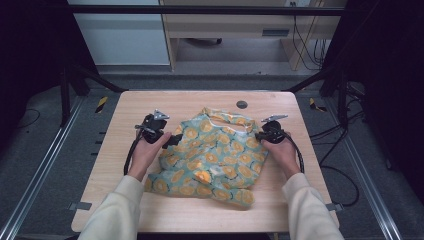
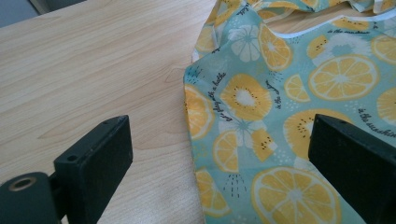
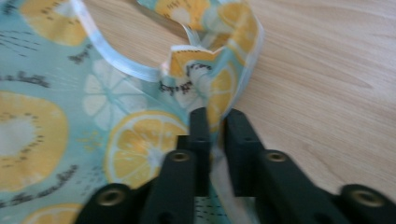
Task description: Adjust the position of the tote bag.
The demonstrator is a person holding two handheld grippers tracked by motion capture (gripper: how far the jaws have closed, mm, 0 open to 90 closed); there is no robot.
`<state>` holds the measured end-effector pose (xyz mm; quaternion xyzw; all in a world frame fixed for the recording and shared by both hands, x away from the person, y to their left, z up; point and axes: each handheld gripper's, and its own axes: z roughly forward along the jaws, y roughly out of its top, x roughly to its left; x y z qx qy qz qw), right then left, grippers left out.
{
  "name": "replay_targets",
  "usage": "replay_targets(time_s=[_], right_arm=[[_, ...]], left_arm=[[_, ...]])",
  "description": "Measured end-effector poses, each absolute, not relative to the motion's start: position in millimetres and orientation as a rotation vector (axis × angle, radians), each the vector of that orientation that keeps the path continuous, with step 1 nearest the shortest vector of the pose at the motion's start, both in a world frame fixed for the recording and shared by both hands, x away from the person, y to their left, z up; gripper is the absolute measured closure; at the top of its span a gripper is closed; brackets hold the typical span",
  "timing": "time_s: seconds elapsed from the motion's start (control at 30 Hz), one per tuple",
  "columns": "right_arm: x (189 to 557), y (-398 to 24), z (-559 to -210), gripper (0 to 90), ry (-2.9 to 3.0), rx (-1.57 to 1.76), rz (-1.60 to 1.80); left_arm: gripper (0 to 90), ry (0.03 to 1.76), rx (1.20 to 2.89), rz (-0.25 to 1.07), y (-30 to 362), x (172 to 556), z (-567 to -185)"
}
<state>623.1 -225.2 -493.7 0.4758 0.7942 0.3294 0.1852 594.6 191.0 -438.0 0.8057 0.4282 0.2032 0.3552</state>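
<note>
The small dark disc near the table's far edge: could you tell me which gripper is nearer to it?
Right. The right gripper sits just right of and below the disc; the left gripper is farther left.

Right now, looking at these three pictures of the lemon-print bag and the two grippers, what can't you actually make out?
- Left gripper, high view: jaws too small to judge; its own view shows them wide apart.
- Fabric bag, high view: printed words too small; in the left gripper view they are partly cut off by the frame edge.
- Right gripper, right gripper view: blurred; jaws hide the pinched fabric edge.
- Table: surface under the bag is covered.
</note>
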Motion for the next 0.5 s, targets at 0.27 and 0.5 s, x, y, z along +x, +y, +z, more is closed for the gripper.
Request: replay_targets(time_s=[0.27,0.5], right_arm=[[610,-219,-476,90.0,2.247,1.281,1.105],[605,-212,-467,90.0,2.258,1.238,1.119]], left_arm=[[8.9,1.134,2.079,0.5,193,600,-444],[12.4,1.193,2.157,0.454,191,608,-459]])
